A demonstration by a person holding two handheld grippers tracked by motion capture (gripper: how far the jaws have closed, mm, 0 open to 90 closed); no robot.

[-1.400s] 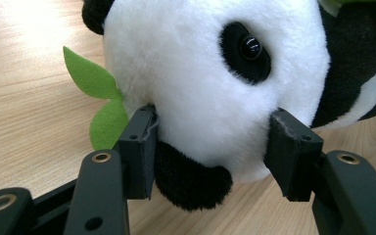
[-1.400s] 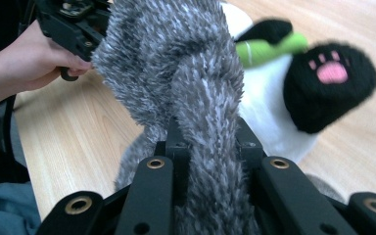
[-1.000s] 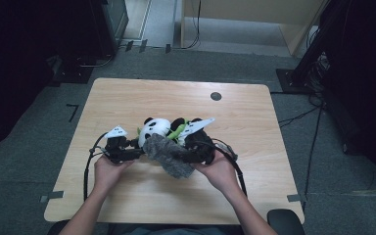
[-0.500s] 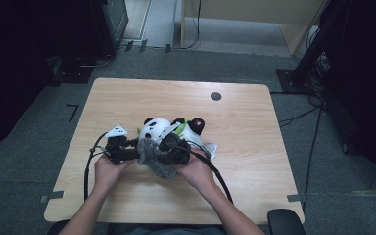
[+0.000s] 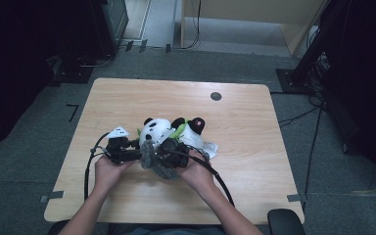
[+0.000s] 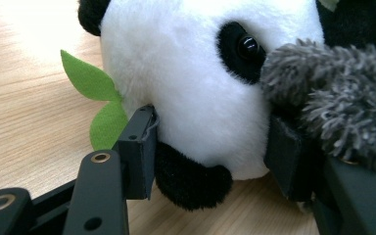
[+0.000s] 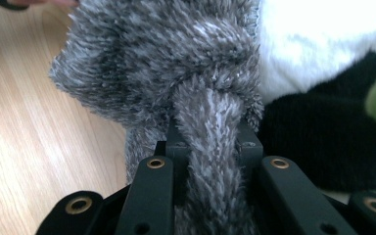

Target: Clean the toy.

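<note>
A black-and-white plush panda [image 5: 159, 129] lies on the wooden table [image 5: 254, 186] with green felt leaves [image 6: 93, 83] beside its head. A fuzzy grey scarf [image 5: 152, 159] is knotted at its neck. My left gripper [image 5: 132, 154] comes in from the left. Its pads press both sides of the panda's head [image 6: 186, 73], with the scarf [image 6: 333, 83] draped over the right jaw. My right gripper [image 5: 169, 149] sits just right of the scarf. In the right gripper view it [image 7: 210, 137] is shut on a scarf tail [image 7: 208, 112] below the knot, with the panda's body [image 7: 323, 44] behind.
A small black round disc [image 5: 216, 96] lies at the far side of the table. Black cables [image 5: 90, 166] trail from both grippers toward the near edge. Bare wood lies to the left, right and front of the toy.
My right hand has moved left and down with the scarf tail, closing in on the left gripper. The left hand and the panda have stayed put.
</note>
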